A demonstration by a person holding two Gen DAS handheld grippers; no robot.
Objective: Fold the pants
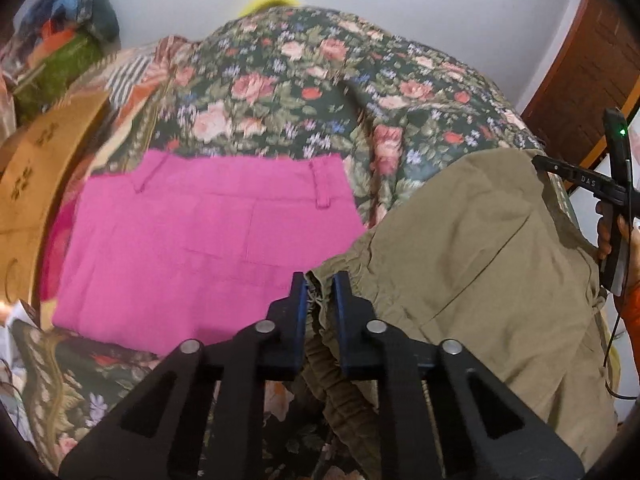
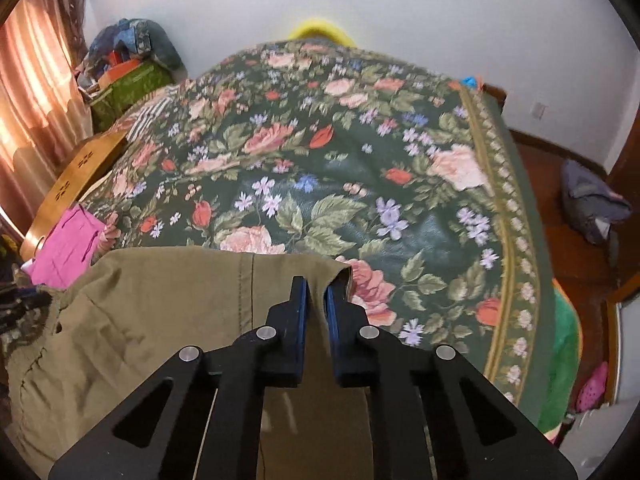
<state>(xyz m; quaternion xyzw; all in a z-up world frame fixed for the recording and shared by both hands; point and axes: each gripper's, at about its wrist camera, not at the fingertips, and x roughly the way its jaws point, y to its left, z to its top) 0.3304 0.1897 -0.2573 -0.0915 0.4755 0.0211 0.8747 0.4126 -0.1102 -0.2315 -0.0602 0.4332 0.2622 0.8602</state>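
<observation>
In the left wrist view, the left gripper (image 1: 320, 284) sits at the lower middle of the frame with its 2 blue pads drawn in narrow on the gathered elastic waistband (image 1: 320, 308) of the olive pants (image 1: 480, 240). The pinch lands on the bunched edge, probably because that thick seam gives a firm hold for lifting one end of the garment. The pants spread from the centre toward the lower right, lying on the floral bedspread (image 1: 280, 80). A folded pink garment (image 1: 200, 240) lies just beside them at the left of the frame, touching or slightly under the waistband edge, likely set aside there as finished work. At the far right edge, a hand (image 1: 608, 232) holds the other black tool over the far end of the pants.

In the right wrist view, the right gripper (image 2: 316, 292) sits at the lower middle with its jaws closed narrow on the hem end of the olive pants (image 2: 160, 300), near the corner where the cloth meets the floral bedspread (image 2: 360, 160). The pants fill the lower left of the frame, flat with a stitched seam running down them. The pink garment (image 2: 68, 240) shows small at the left edge. With 1 tool at each end, the hold appears set up to bring the 2 ends together for a fold; that fold is not yet made.
</observation>
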